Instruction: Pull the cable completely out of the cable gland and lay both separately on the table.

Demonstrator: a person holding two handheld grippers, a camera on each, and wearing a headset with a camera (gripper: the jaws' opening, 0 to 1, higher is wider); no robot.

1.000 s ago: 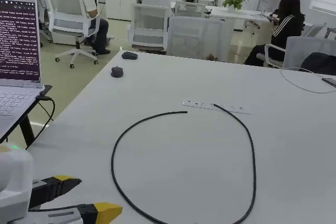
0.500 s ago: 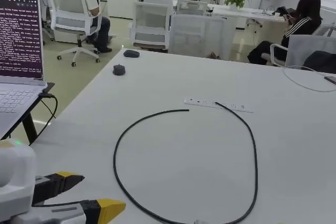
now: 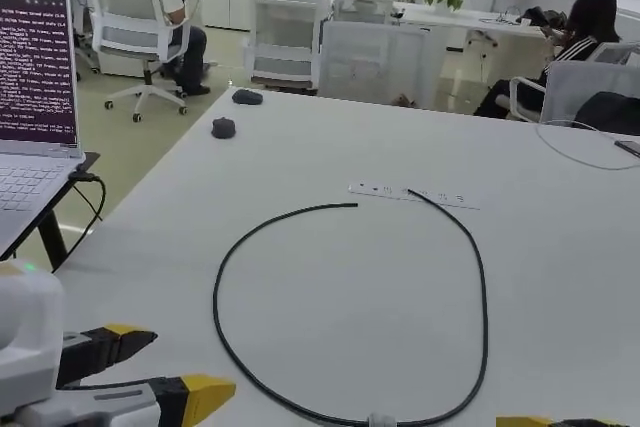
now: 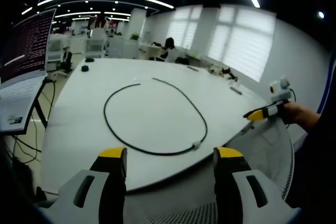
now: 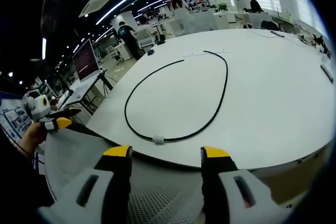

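Thin black round-section cable [image 3: 214, 299] laid in a wide, open loop on the smooth matte white table [image 3: 330, 147], with a small pale grey cable gland [image 3: 381, 420] threaded on the near arc and both loose ends close to a flat white power strip [image 3: 412, 196]. Left hand-held gripper [image 4: 170, 153] held short of the table's near edge, its yellow-tipped black jaws spread wide and gripping nothing. Right hand-held gripper [image 5: 166, 151] also short of that edge, with hard yellow-capped jaws equally far apart, empty, and pointing toward the gland.
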